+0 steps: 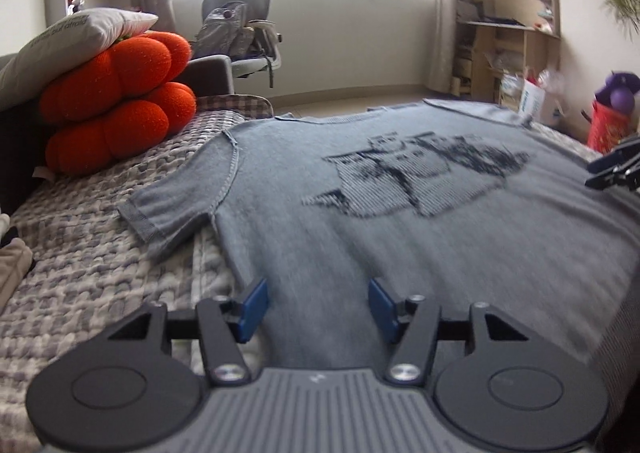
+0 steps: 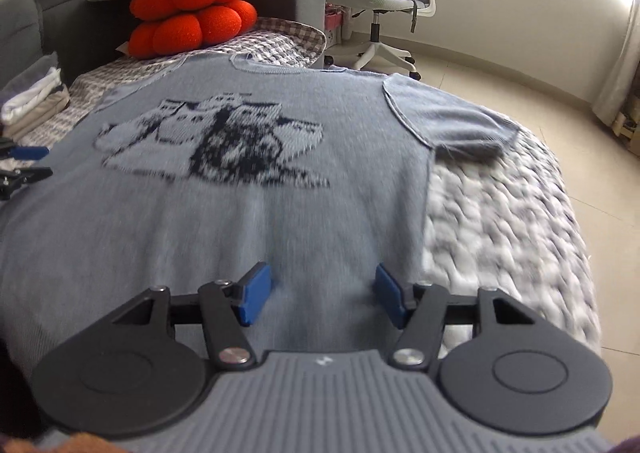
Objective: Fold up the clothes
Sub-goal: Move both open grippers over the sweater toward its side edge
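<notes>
- Left wrist view: the left gripper [image 1: 316,309] is seen low over the lower part of a grey-blue knitted sweater [image 1: 400,221]; its blue pads [image 1: 253,311] are held apart, and nothing is clamped between them.
- The sweater is spread flat on a bed, on top of a grey and white woven blanket [image 1: 100,261], with the dark knitted picture [image 1: 424,173] facing up.
- One short sleeve [image 1: 168,213] is laid out to the side on the blanket.
- The right gripper [image 1: 616,169] is seen at the right edge of this view, over the sweater.
- Beside the sweater, an orange plush cushion [image 1: 116,101] is stacked against the headboard, and a white pillow [image 1: 68,41] is laid on it.
- An office chair [image 1: 244,37] with a bag on its seat is seen behind the bed, under the window.
- Right wrist view: the right gripper [image 2: 320,295] is also held just over the hem part of the sweater [image 2: 200,221], near its side edge; the blue pads [image 2: 390,295] are apart and no cloth is pinched.
- The other sleeve [image 2: 456,121] is seen flat on the blanket [image 2: 500,221].
- A pile of folded clothes [image 2: 36,105] is seen at the left, on the bed.
- The picture is blurred in both views, so whether the pads touch the cloth cannot be told.
</notes>
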The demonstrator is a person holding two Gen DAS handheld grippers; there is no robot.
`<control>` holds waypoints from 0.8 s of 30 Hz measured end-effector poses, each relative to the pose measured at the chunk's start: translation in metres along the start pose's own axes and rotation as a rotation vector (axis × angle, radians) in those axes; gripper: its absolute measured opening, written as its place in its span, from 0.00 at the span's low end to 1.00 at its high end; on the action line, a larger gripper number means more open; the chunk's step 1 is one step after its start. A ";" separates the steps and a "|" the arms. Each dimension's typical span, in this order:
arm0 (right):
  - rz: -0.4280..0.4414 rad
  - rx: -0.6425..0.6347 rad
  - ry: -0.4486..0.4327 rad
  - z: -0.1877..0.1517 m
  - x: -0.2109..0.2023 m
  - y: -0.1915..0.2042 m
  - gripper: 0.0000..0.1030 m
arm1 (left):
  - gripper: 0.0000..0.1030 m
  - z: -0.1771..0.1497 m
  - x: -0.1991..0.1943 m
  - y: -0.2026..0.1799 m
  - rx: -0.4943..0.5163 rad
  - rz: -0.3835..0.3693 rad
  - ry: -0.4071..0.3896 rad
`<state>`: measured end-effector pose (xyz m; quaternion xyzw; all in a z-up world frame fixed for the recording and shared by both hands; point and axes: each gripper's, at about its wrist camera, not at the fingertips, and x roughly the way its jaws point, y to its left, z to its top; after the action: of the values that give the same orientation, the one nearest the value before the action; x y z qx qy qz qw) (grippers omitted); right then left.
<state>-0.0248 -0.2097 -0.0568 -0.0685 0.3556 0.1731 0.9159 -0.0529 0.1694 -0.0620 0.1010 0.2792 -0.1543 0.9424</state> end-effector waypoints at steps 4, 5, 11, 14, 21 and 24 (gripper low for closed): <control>0.010 -0.035 0.020 -0.015 -0.018 0.001 0.61 | 0.56 -0.013 -0.020 0.002 0.019 -0.017 0.023; 0.014 -0.048 0.028 -0.018 -0.022 0.002 0.61 | 0.56 -0.017 -0.025 0.002 0.024 -0.023 0.028; 0.026 -0.049 0.084 -0.034 -0.040 -0.001 0.63 | 0.56 -0.034 -0.047 0.002 0.047 -0.057 0.062; 0.041 -0.028 0.093 -0.043 -0.048 -0.006 0.63 | 0.57 -0.042 -0.054 -0.003 0.076 -0.065 0.086; 0.043 -0.010 0.104 -0.053 -0.062 -0.007 0.64 | 0.58 -0.052 -0.062 -0.010 0.137 -0.094 0.174; 0.039 -0.032 0.135 -0.055 -0.064 -0.006 0.65 | 0.58 -0.055 -0.065 -0.006 0.122 -0.105 0.212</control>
<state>-0.1010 -0.2456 -0.0539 -0.0875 0.4149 0.1915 0.8852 -0.1340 0.1947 -0.0715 0.1588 0.3723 -0.2086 0.8903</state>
